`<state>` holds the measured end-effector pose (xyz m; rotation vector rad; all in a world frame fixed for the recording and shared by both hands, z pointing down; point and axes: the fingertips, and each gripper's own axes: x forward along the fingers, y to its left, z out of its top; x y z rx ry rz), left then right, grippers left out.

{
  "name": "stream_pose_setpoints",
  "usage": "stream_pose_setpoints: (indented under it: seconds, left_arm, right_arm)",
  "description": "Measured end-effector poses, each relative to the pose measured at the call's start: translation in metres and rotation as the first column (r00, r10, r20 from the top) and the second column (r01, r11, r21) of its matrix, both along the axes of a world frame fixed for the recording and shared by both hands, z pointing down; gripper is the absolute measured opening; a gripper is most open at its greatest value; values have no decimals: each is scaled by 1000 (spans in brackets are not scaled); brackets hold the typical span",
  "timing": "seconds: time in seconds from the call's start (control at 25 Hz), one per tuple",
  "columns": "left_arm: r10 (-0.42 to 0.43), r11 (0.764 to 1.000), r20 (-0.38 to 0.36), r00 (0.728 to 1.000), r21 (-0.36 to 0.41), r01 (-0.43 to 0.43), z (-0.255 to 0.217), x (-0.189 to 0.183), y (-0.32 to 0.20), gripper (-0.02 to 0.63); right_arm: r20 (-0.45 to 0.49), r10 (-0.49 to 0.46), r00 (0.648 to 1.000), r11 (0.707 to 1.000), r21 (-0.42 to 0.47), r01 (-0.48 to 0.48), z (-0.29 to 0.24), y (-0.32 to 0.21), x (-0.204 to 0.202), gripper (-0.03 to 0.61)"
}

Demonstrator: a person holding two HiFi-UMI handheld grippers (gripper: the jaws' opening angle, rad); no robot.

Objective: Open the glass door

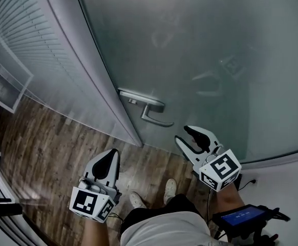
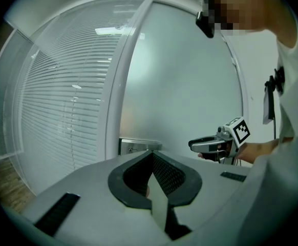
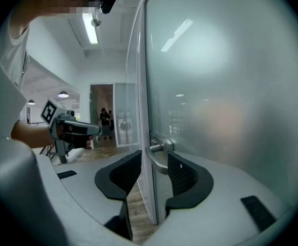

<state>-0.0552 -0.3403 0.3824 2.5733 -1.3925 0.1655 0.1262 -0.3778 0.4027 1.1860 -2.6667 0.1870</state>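
Wood-plank floor (image 1: 51, 137), dark brown, runs from lower left to centre in head view. Blinds (image 1: 16, 29) w/ thin horiz. slats fill the upper left, behind a glass partition. Two white shoes (image 1: 169, 189) on the floor near bottom centre, side by side. Small device w/ blue screen (image 1: 243, 217) at bottom right, near a white wall (image 1: 292, 183). Black stand (image 1: 0, 208) at bottom-left edge, detail unclear. In right gripper view: long ceiling light (image 3: 91, 28), lit; round lamp (image 3: 63, 94) lower down; a few ppl (image 3: 105, 118) far off in a doorway, too small to tell more.
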Motion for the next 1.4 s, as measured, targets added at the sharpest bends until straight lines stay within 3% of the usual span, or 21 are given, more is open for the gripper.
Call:
stream_pose_setpoints:
  seconds: [0.16, 0.56, 0.84, 0.92, 1.4]
  left_arm:
    - [-4, 1000, 4, 1000, -19, 4, 5, -4, 6, -1]
    - [-20, 999, 6, 1000, -49, 20, 8, -17, 15, 0]
    - [-6, 999, 15, 1000, -43, 7, 15, -1, 25, 0]
    - [-7, 999, 14, 1000, -42, 7, 13, -5, 22, 0]
    - [-9, 1000, -1, 1000, -30, 9, 16, -9, 21, 0]
  right_arm:
    - [-132, -51, 990, 998, -40, 47, 14, -7, -12, 160]
    - [-297, -47, 954, 993, -120, 12, 38, -30, -16, 160]
    - [-308, -44, 950, 991, -133, 3, 53, -26, -4, 151]
    - [-305, -30, 952, 991, -132, -12, 51, -30, -6, 125]
    - [-246, 1, 969, 984, -170, -44, 66, -34, -6, 120]
